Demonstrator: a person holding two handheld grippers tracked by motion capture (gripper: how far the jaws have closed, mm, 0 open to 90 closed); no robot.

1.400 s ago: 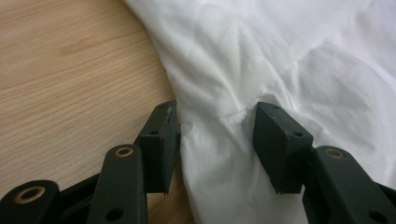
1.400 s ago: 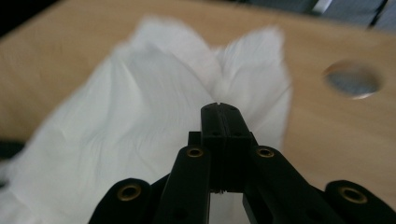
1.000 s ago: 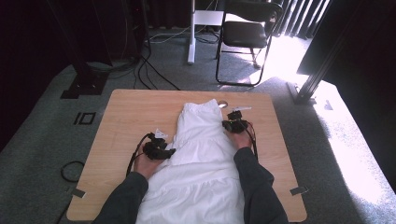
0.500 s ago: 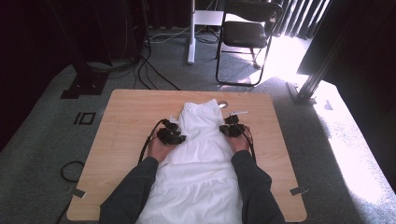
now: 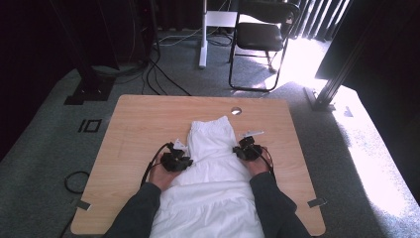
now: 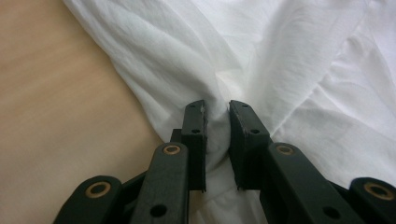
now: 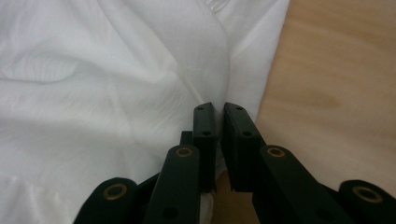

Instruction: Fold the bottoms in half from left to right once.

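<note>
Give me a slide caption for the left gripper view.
Left gripper pinching a fold of white cloth garment beside the wooden table.

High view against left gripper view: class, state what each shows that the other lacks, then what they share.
High view alone: the whole wooden table, both forearms, the right gripper at the garment's right edge, a folding chair and floor cables.

Left gripper view alone: the jaws seen close, pinching a bunched fold of cloth, and fine creases.

Shared: the white garment, the left gripper and the tabletop.
</note>
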